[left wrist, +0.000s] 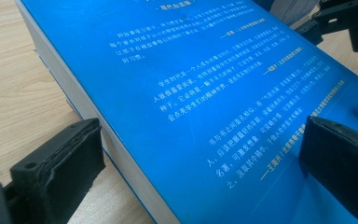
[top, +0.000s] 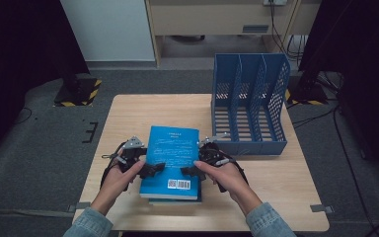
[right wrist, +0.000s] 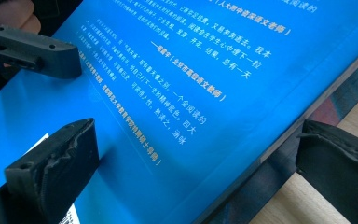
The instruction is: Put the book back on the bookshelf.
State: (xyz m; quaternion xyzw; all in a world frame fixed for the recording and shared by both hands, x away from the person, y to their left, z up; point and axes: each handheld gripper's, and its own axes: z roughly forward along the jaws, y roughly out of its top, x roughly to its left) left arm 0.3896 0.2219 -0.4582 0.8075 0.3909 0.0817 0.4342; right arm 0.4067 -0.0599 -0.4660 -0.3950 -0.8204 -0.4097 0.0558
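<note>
A blue book (top: pixel 172 158) with white print and a barcode lies on top of a second, darker book (top: pixel 175 201) near the front of the wooden table (top: pixel 138 113). My left gripper (top: pixel 150 168) is at the blue book's left edge, and my right gripper (top: pixel 191 170) is at its right edge. Both are open. In the left gripper view, the left gripper (left wrist: pixel 200 140) straddles the book's (left wrist: pixel 191 79) page edge, with one jaw beside it over the table and the other over the cover. In the right gripper view, the right gripper (right wrist: pixel 198 135) straddles the opposite edge of the book (right wrist: pixel 182 70) the same way.
A blue mesh file rack (top: pixel 249 98) with three slots stands at the table's back right, just beyond the book's far right corner. The person's hands and denim sleeves come in from the front edge. Bare tabletop lies to the left and behind the book.
</note>
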